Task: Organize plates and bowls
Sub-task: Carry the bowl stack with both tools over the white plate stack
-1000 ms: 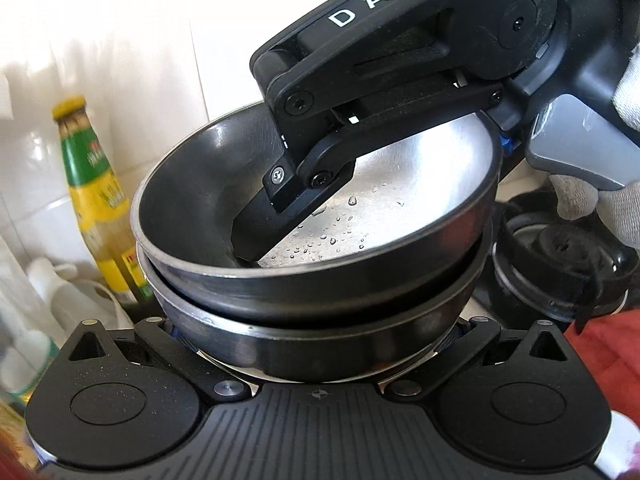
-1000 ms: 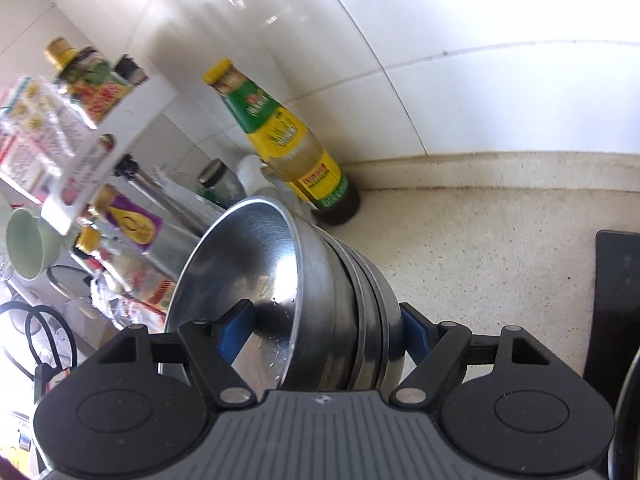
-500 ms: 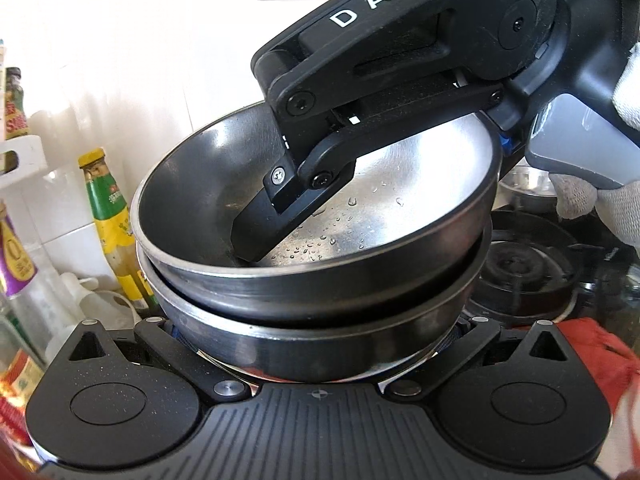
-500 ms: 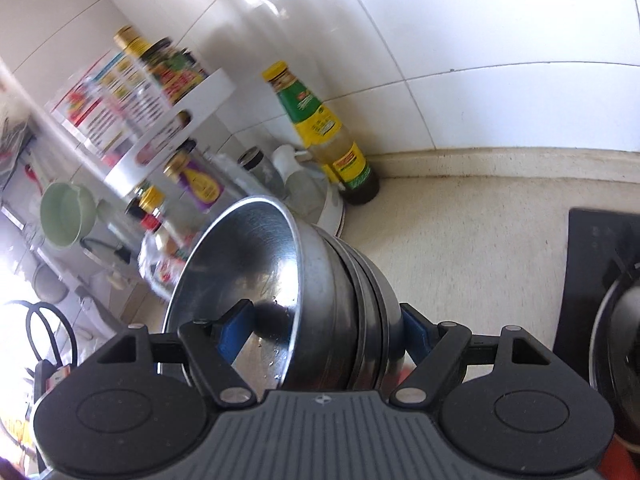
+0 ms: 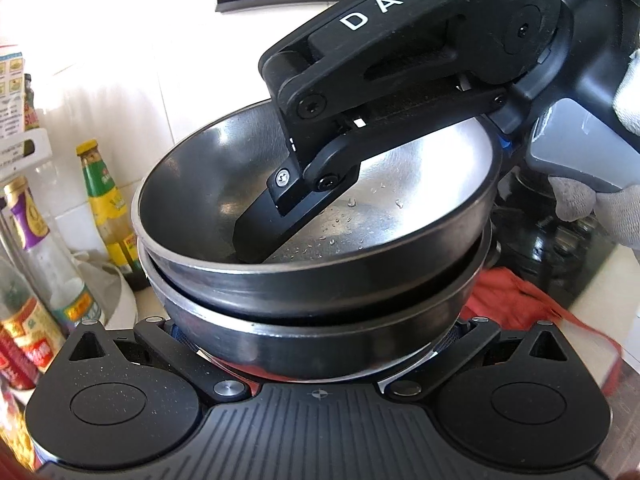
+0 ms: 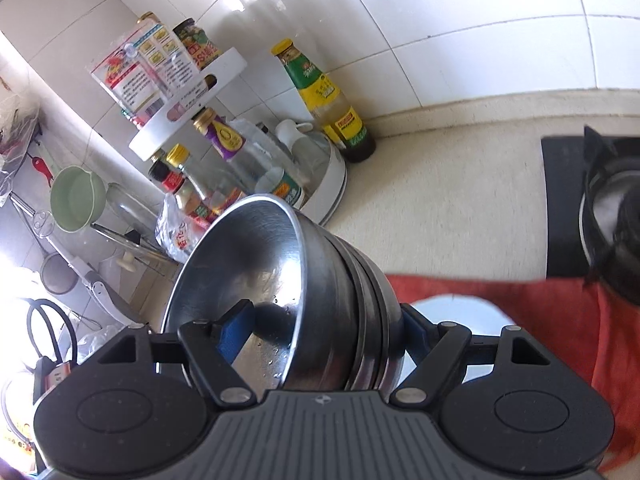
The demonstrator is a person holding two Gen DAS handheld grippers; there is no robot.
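A stack of wet steel bowls [image 5: 320,280] is held in the air between both grippers. In the left wrist view my left gripper [image 5: 316,336] is shut on the bottom bowl, with a blue pad on each side of its base. My right gripper reaches in from the upper right, and one of its fingers [image 5: 272,224] lies inside the top bowl. In the right wrist view the stack of bowls [image 6: 340,300] is seen edge-on. There my right gripper [image 6: 324,328] is shut across the stack, one pad inside the top bowl and one under the bottom bowl.
A green and yellow oil bottle [image 6: 320,92] stands against the tiled wall. To its left is a white rack [image 6: 192,92] crowded with sauce bottles. A red cloth [image 6: 520,308] lies on the beige counter [image 6: 440,200], with a black stove burner [image 6: 612,208] at the right. A gloved hand [image 5: 600,208] holds the right gripper.
Both grippers have carried the stack away from the wall together. The oil bottle has shrunk and shifted, and the rack, the red cloth and the stove have come into view. Neither grip has changed.
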